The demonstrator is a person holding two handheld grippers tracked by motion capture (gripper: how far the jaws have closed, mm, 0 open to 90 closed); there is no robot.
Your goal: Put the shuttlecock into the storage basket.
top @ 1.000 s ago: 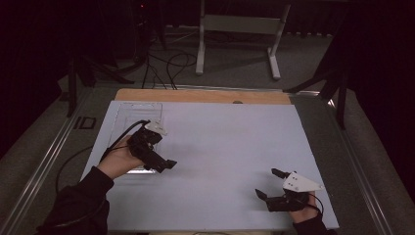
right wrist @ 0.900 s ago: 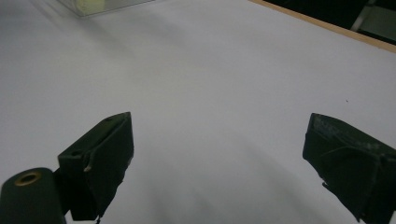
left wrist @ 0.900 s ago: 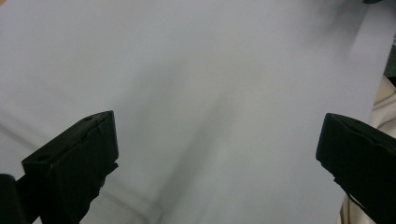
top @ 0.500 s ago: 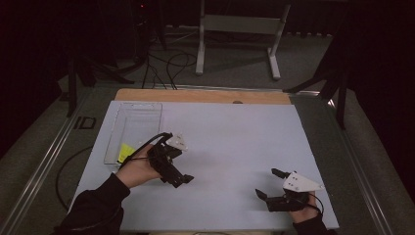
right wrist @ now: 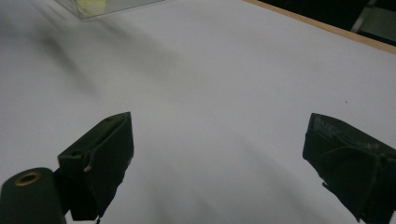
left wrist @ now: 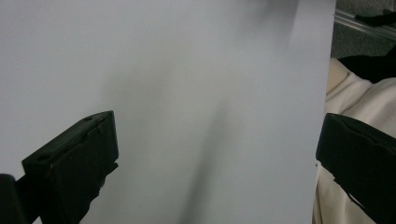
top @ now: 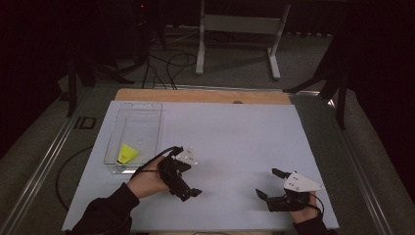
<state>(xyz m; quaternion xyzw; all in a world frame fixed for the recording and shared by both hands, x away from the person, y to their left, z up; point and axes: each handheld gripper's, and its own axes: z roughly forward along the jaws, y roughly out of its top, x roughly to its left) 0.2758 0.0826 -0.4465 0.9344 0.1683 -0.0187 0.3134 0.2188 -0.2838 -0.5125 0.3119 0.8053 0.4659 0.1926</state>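
A clear plastic tray [top: 133,128] lies at the left of the white table [top: 235,142]. A small yellow object [top: 126,154] rests in its near end. My left gripper [top: 188,194] hovers to the right of the tray's near corner, pointing toward the front edge. Its jaws stand wide open over bare table [left wrist: 187,93], and the left gripper [left wrist: 217,154] holds nothing. My right gripper [top: 269,183] rests at the front right. The right gripper [right wrist: 219,158] is open and empty too. The tray's corner [right wrist: 100,8] sits far ahead of it.
A wooden strip [top: 200,95] borders the table's far edge. Beyond it, a metal stand [top: 235,29] and cables [top: 166,63] sit on the dark floor. Cream clothing [left wrist: 355,100] lies past the table's front edge. A cable [top: 63,166] loops off the left side.
My left gripper has moved away from the tray's near end, to the right and toward the front edge. The yellow object now lies uncovered in the tray. The right gripper has stayed put.
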